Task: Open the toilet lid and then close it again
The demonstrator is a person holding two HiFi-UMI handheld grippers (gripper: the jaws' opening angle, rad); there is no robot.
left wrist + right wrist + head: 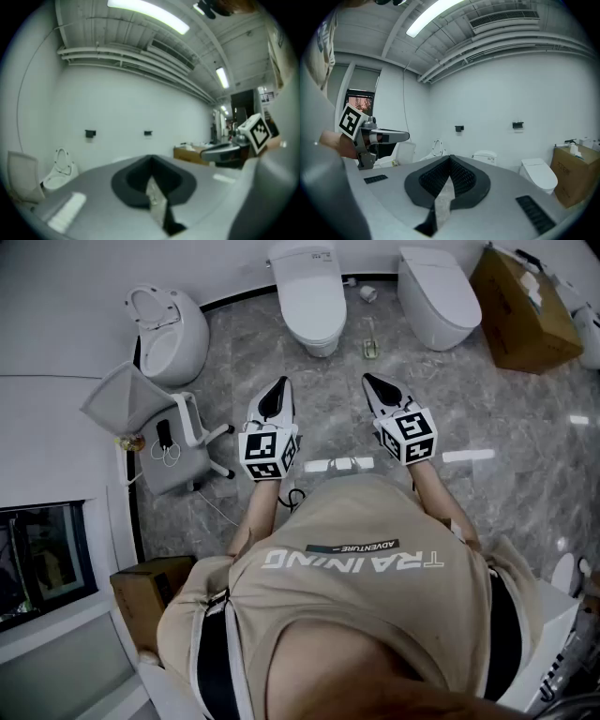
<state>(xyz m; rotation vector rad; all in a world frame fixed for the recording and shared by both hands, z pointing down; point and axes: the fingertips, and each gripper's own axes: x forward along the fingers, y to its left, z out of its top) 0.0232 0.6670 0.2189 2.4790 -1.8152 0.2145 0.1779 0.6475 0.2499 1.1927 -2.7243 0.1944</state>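
The left claw and right claw are both hovering shut, empty, facing three toilets, two closed.

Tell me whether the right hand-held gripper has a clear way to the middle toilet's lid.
Probably yes: only bare floor lies between the right hand-held gripper and the middle toilet, whose lid is down. A step closer seems needed.

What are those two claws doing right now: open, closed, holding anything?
Left gripper: closed, holding nothing.
Right gripper: closed, holding nothing.
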